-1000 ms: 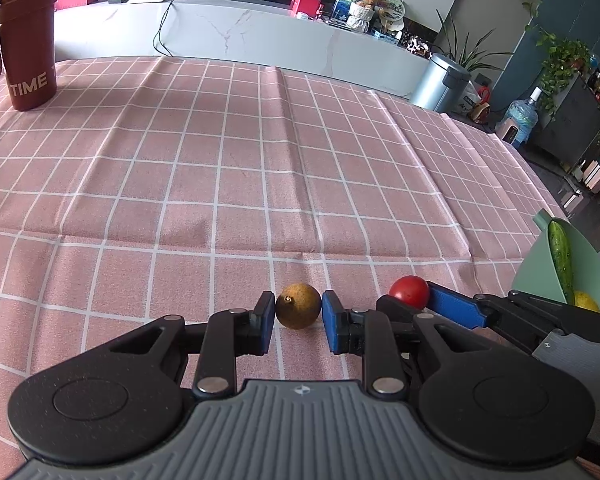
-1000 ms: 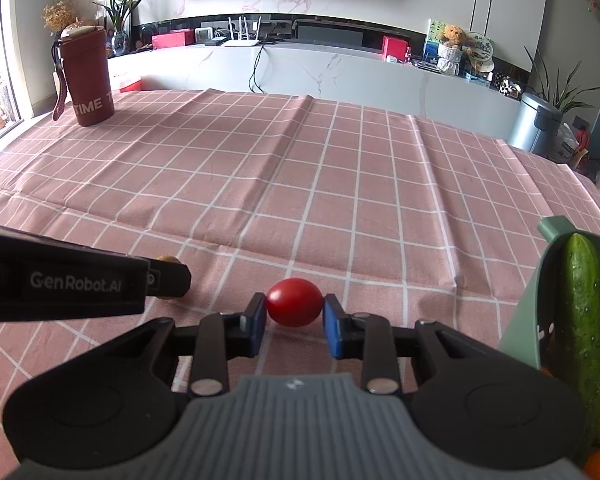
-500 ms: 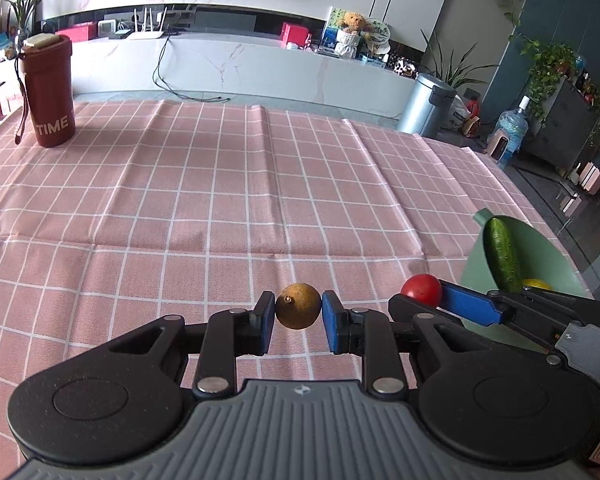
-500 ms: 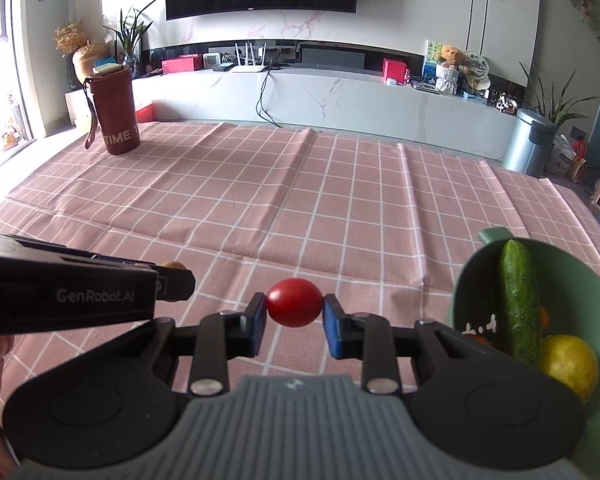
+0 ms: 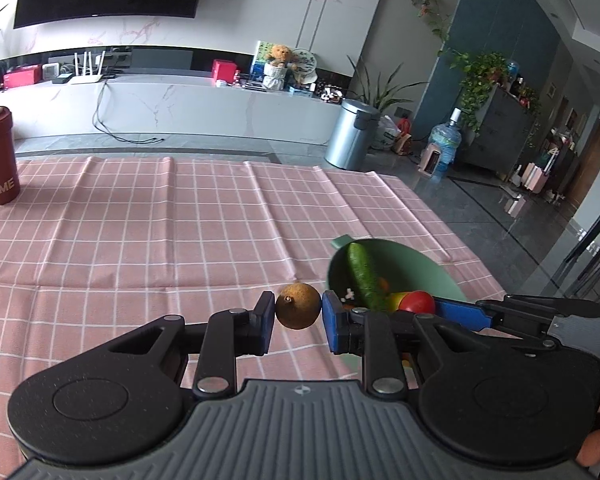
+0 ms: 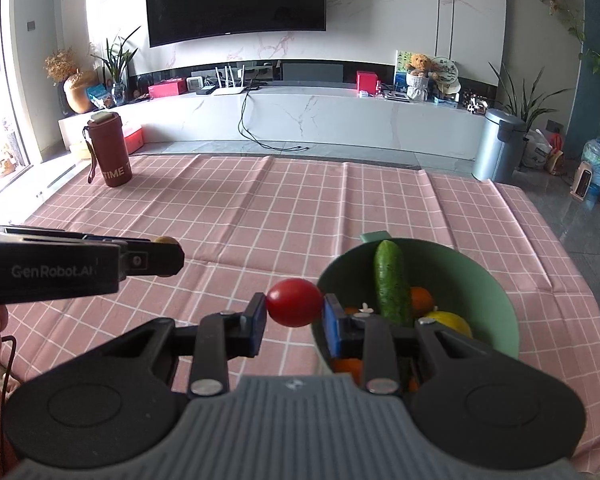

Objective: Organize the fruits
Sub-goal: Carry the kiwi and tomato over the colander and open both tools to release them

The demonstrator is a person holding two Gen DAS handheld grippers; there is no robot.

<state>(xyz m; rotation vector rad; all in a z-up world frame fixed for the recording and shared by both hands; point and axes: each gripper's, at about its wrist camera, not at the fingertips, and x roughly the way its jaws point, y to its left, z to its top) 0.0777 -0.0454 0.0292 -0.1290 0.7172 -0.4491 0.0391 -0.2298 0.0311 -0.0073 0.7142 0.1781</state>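
1. Both tongs are clenched on fruit: the left gripper (image 5: 298, 312) pinches a small brown round fruit (image 5: 298, 311), the right gripper (image 6: 294, 309) a cherry tomato (image 6: 294, 308)
2. Landmark: the green bowl (image 6: 496, 300) on the pink checked tablecloth (image 6: 260, 208), with a cucumber (image 6: 390, 280), a lemon (image 6: 450, 320) and oranges (image 6: 422, 298) inside; the tomato hangs just beside its near-left rim, the brown fruit further left of it
3. Risk: both fruits are round and held only at the sides, so a jolt or the two grippers bumping near the bowl could roll one out onto the cloth
4. Compared with a second ago, both fruits have left the cloth and the bowl sits much nearer
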